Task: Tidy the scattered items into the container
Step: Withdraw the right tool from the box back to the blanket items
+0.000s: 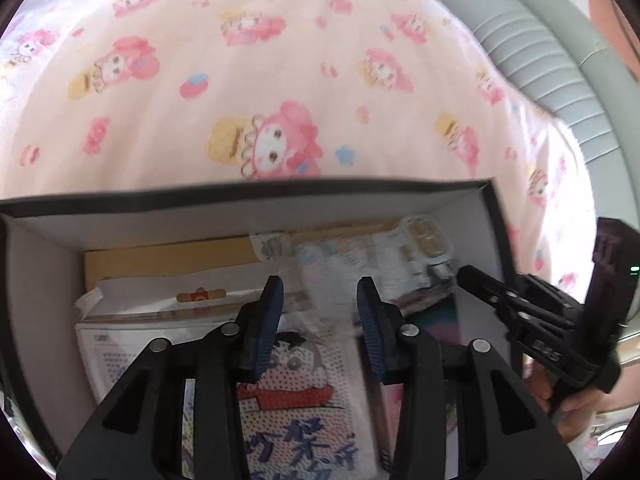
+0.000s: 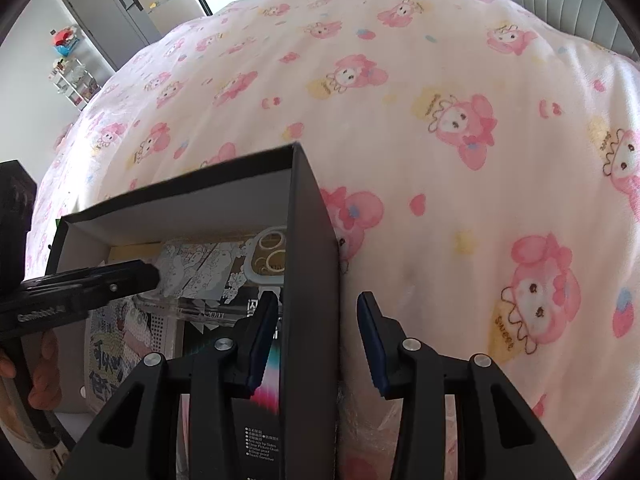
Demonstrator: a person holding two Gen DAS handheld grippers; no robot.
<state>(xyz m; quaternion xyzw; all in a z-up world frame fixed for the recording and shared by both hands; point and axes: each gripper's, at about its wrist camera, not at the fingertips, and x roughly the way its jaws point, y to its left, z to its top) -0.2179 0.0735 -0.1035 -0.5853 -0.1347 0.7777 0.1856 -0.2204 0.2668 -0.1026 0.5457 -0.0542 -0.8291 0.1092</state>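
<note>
A black box with white inner walls (image 1: pixel 240 194) (image 2: pixel 308 216) sits on the bed. Inside lie a yellow carton (image 1: pixel 168 256), a white packet (image 1: pixel 160 292), a cartoon bead card (image 1: pixel 296 392), a dark screen-protector pack (image 2: pixel 262 392) and a clear printed phone case (image 1: pixel 400 256) (image 2: pixel 200 272). My left gripper (image 1: pixel 320 312) (image 2: pixel 150 276) hovers over the box, open; the blurred end of the clear case shows between its fingers, untouched by the pads. My right gripper (image 2: pixel 316 340) (image 1: pixel 480 284) is open and straddles the box's right wall, one finger inside, one outside.
The box rests on a pink cartoon-print blanket (image 1: pixel 280 60) (image 2: pixel 440 80). A grey padded headboard (image 1: pixel 540 60) curves along the right. Crinkled clear plastic (image 2: pixel 368 432) lies beside the box's outer wall. A door and a small shelf cart (image 2: pixel 76 76) stand beyond the bed.
</note>
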